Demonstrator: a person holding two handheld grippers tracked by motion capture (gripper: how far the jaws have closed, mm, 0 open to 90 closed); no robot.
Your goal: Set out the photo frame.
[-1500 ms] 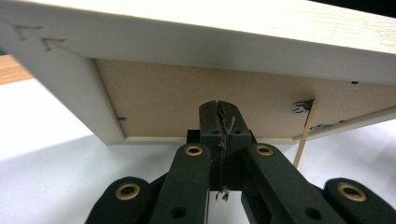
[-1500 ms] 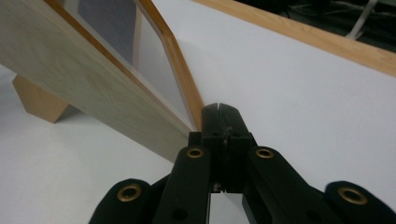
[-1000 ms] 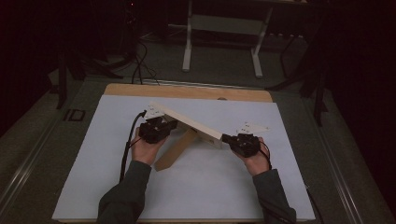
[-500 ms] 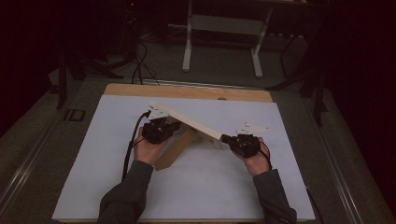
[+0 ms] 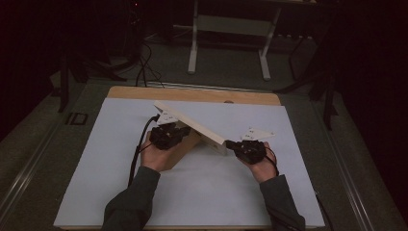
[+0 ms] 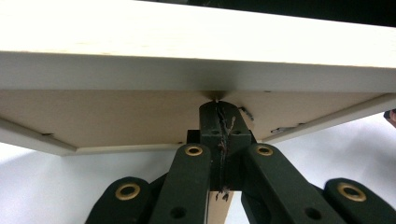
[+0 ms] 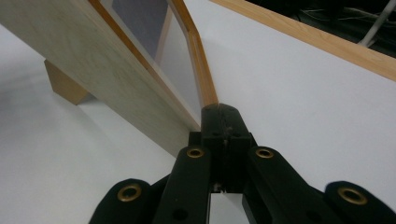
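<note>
A white sheet [image 5: 120, 183] is covering most of the worktop [image 5: 192, 94], whose wooden edge is showing along the far side. Beyond it, a metal stand [image 5: 231, 29] and loose cables [image 5: 144, 57] are sitting on the dark floor. Nothing is lying between the two hands. A pale wooden frame [image 5: 192, 127] is tilting above the middle of the sheet, its brown backing [image 6: 116, 116] facing the left hand-held gripper [image 6: 218, 109], whose jaws are pressed together under the frame's edge. The right hand-held gripper [image 7: 222, 114], jaws likewise together, is meeting the frame's near corner.
</note>
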